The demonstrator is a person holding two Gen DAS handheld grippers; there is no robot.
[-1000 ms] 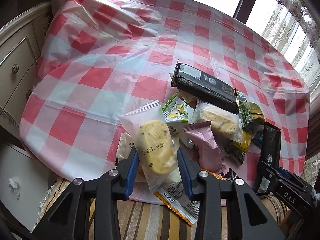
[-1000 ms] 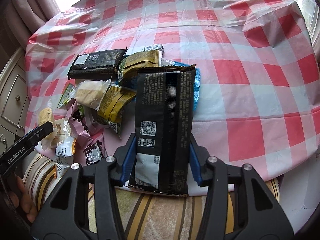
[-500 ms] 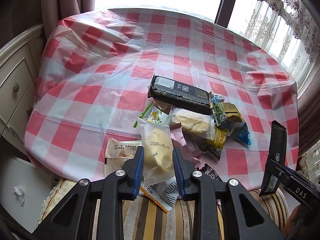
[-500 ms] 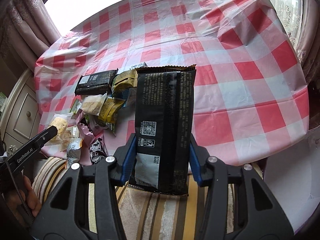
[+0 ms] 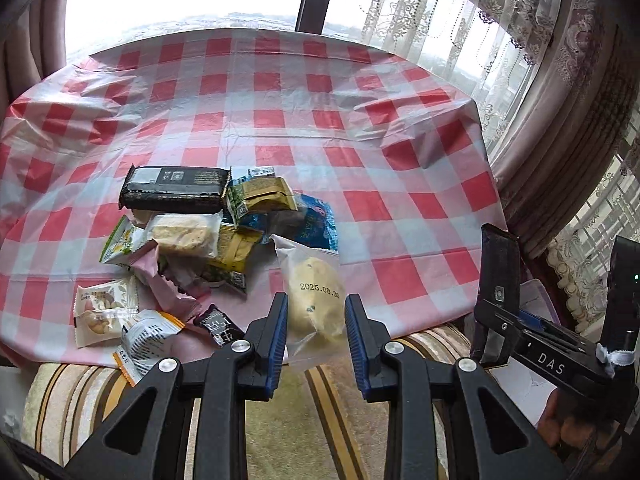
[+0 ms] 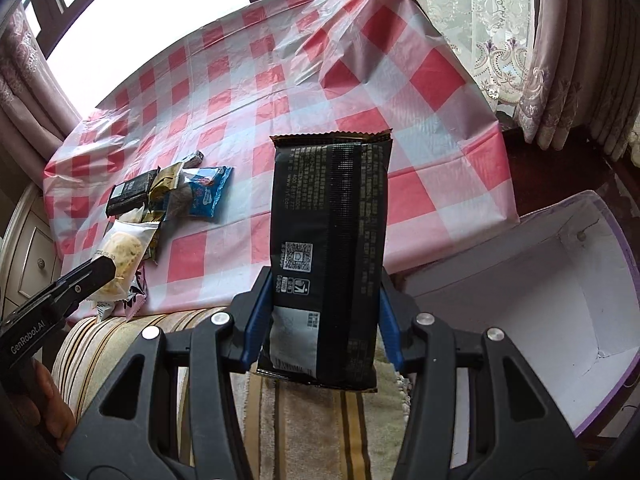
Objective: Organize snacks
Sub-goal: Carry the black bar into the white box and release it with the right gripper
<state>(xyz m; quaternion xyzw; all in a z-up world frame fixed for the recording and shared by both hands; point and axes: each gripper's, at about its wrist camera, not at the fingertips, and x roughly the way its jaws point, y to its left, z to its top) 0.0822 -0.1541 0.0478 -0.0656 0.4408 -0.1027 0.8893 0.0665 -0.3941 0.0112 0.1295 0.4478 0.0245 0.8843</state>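
Observation:
My left gripper [image 5: 316, 320] is shut on a clear packet with a yellow cookie [image 5: 314, 292] and holds it above the table's near edge. It also shows in the right wrist view [image 6: 120, 258]. My right gripper [image 6: 326, 312] is shut on a tall black snack pack [image 6: 330, 240], held upright off the table's right side; the pack shows in the left wrist view [image 5: 498, 276]. A pile of snack packets [image 5: 192, 236] lies on the red-checked tablecloth [image 5: 360, 152], with another black pack [image 5: 174, 190] at its back.
An open white box with a purple rim [image 6: 540, 300] stands low to the right of the table. A striped seat [image 5: 64, 396] lies under both grippers. Curtains [image 5: 560, 120] hang at the right, a drawer cabinet [image 6: 32, 256] at the left.
Both grippers have lifted and swung right with their packets, away from the pile. The white box has come into the right wrist view.

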